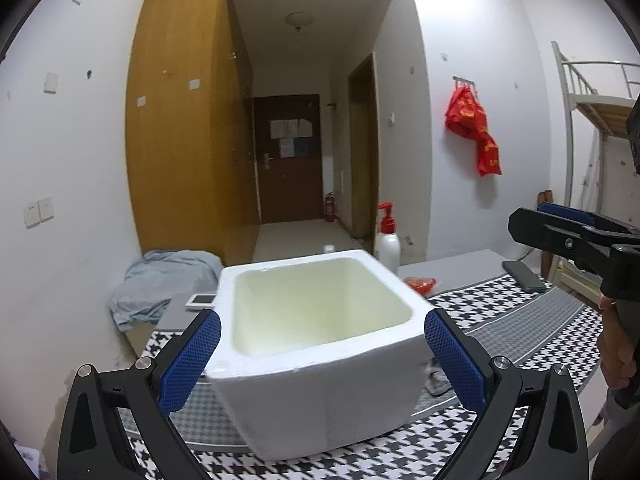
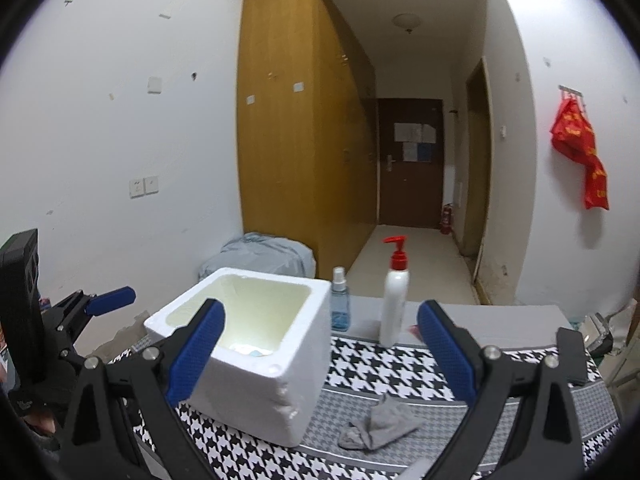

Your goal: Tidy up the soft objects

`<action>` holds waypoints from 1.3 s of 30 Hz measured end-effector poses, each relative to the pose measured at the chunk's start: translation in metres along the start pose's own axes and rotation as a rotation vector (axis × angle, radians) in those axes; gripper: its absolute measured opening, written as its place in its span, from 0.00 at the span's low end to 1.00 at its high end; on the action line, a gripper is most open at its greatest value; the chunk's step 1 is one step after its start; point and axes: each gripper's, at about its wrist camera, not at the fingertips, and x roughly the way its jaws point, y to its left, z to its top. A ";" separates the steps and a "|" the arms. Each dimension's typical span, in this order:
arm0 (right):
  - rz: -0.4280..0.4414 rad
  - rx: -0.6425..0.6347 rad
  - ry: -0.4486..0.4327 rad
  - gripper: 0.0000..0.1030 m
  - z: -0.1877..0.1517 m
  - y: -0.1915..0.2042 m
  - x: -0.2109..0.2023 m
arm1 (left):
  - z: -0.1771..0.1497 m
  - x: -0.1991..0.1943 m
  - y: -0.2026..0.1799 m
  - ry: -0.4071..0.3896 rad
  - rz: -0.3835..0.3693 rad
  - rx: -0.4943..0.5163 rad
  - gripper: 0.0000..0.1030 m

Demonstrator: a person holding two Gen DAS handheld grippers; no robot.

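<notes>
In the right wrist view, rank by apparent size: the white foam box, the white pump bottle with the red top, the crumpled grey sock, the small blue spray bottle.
1. White foam box
2. White pump bottle
3. Crumpled grey sock, though nearer the camera, so unsure against the bottle
4. Blue spray bottle

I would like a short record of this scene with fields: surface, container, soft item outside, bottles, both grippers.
surface: houndstooth cloth on the table
container: white foam box, open top, something light blue at its bottom
soft item outside: grey sock, lying to the right of the box
bottles: white pump bottle; blue spray bottle
left gripper: open, empty
right gripper: open, empty
</notes>
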 end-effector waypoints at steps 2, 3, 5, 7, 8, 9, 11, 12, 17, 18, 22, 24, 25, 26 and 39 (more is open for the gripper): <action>-0.013 0.009 -0.001 0.96 -0.001 -0.006 -0.005 | 0.001 0.000 -0.006 -0.004 -0.014 0.009 0.99; -0.020 0.010 -0.001 0.96 -0.001 -0.008 -0.006 | 0.002 0.000 -0.010 -0.006 -0.022 0.010 0.99; -0.032 0.010 -0.006 0.96 -0.003 -0.012 -0.010 | 0.003 0.002 -0.015 -0.006 -0.039 0.015 0.99; -0.048 0.015 -0.011 0.96 -0.004 -0.016 -0.016 | 0.003 0.003 -0.021 -0.005 -0.051 0.022 0.99; -0.058 0.020 -0.013 0.96 -0.005 -0.019 -0.019 | 0.003 0.004 -0.025 -0.003 -0.060 0.027 0.99; -0.066 0.025 -0.014 0.96 -0.006 -0.022 -0.021 | 0.004 0.005 -0.029 -0.003 -0.068 0.031 0.99; -0.082 0.039 -0.014 0.96 -0.008 -0.029 -0.026 | 0.005 0.006 -0.036 -0.005 -0.084 0.039 0.99; -0.089 0.043 -0.014 0.96 -0.009 -0.032 -0.027 | 0.005 0.006 -0.039 -0.005 -0.091 0.042 0.99; -0.124 0.062 -0.020 0.96 -0.015 -0.045 -0.041 | 0.006 0.008 -0.057 -0.002 -0.131 0.060 0.99; -0.128 0.066 -0.021 0.96 -0.016 -0.047 -0.043 | 0.006 0.008 -0.061 -0.001 -0.140 0.067 0.99; -0.150 0.093 -0.025 0.96 -0.022 -0.060 -0.051 | 0.007 0.008 -0.075 -0.011 -0.160 0.097 0.99; -0.162 0.106 -0.028 0.96 -0.025 -0.067 -0.056 | 0.009 0.009 -0.080 -0.010 -0.174 0.105 0.99; -0.167 0.111 -0.030 0.96 -0.026 -0.069 -0.059 | 0.009 0.009 -0.085 -0.010 -0.185 0.111 0.99; -0.175 0.117 -0.033 0.96 -0.028 -0.073 -0.064 | 0.009 0.010 -0.087 -0.009 -0.191 0.114 0.99; -0.266 0.168 -0.018 0.96 -0.046 -0.098 -0.083 | 0.008 0.024 -0.117 0.024 -0.253 0.140 0.99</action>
